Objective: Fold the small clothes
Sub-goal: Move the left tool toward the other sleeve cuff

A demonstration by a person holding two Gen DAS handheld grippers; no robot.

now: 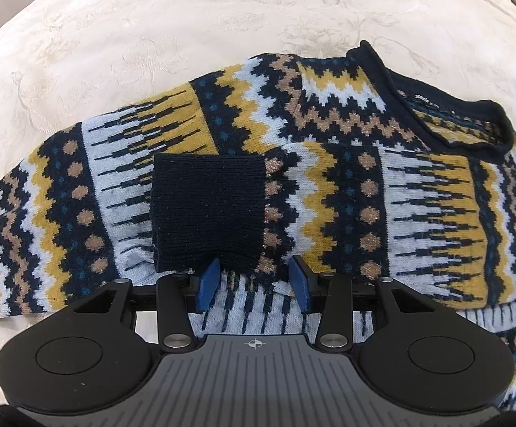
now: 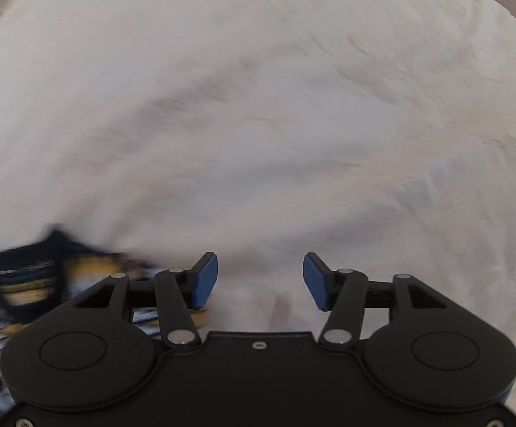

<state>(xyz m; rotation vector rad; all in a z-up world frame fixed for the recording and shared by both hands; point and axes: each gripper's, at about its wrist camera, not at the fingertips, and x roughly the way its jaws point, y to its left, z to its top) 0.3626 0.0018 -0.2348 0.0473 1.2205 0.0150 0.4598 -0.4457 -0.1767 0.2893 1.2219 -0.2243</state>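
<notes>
Showing the sweater (image 1: 293, 163) sharply, only the left gripper (image 1: 254, 281) view; both grippers gape, right gripper (image 2: 260, 281) view blurred.

Through the left wrist camera I see the patterned sweater (image 1: 329, 178) spread over the cream embroidered cloth (image 1: 151, 35), its navy cuff (image 1: 208, 213) folded across the body. My left gripper (image 1: 254, 284) hangs just above the knit, blue pads apart, nothing pinched between them.
</notes>
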